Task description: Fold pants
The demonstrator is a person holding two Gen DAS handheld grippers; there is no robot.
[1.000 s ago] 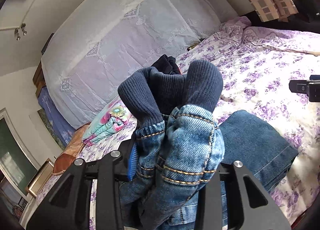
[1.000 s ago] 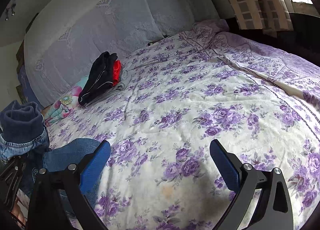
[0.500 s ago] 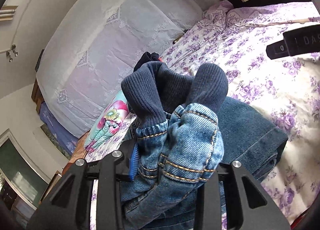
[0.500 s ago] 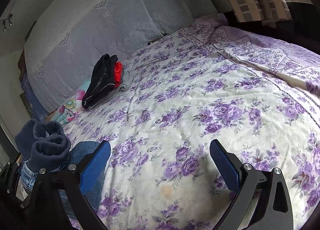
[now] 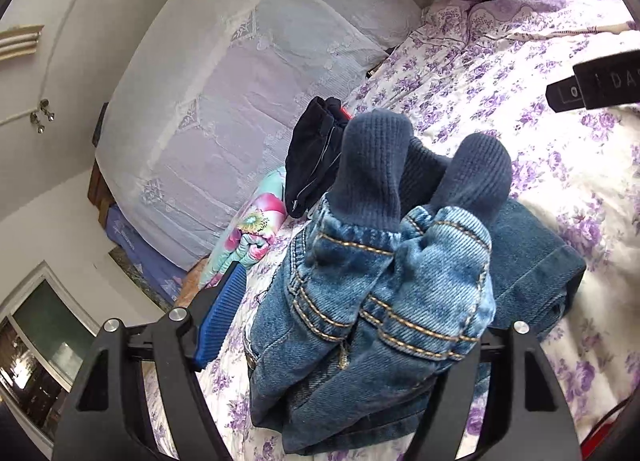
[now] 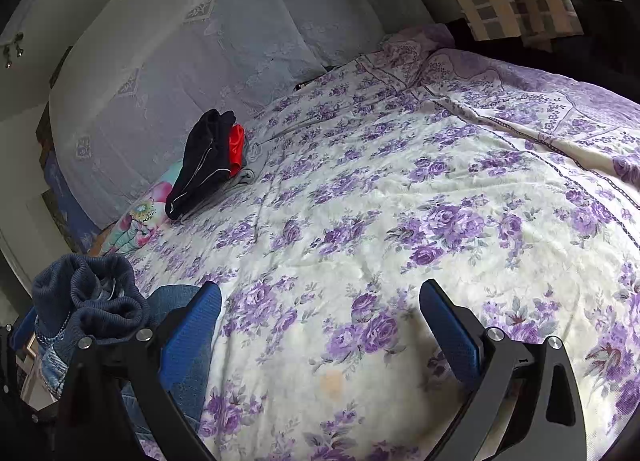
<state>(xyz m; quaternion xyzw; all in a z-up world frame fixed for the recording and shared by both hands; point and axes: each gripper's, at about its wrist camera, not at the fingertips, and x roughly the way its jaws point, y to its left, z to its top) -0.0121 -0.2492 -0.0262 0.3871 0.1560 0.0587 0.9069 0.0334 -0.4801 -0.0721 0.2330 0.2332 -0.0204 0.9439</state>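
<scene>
The pants are blue jeans (image 5: pixel 384 301) with dark ribbed knit cuffs (image 5: pixel 376 169). In the left wrist view the two cuffed leg ends bunch up between the fingers of my left gripper (image 5: pixel 344 325). Its jaws now stand apart, with a gap beside the left blue pad (image 5: pixel 220 313). The rest of the jeans lies on the bed below (image 5: pixel 536 257). In the right wrist view my right gripper (image 6: pixel 320 325) is open and empty over the bedspread, and the jeans (image 6: pixel 88 301) show at far left.
The bed has a white bedspread with purple flowers (image 6: pixel 400 201). A pile of dark and red clothes (image 6: pixel 208 161) and a colourful pillow (image 6: pixel 140 221) lie near the lace-covered headboard (image 6: pixel 200 41). Part of the right gripper's body (image 5: pixel 596 81) shows at the left view's right edge.
My left gripper's jaws have opened around the jeans' leg ends, and the gripper has tilted. The right gripper has barely moved and stays open.
</scene>
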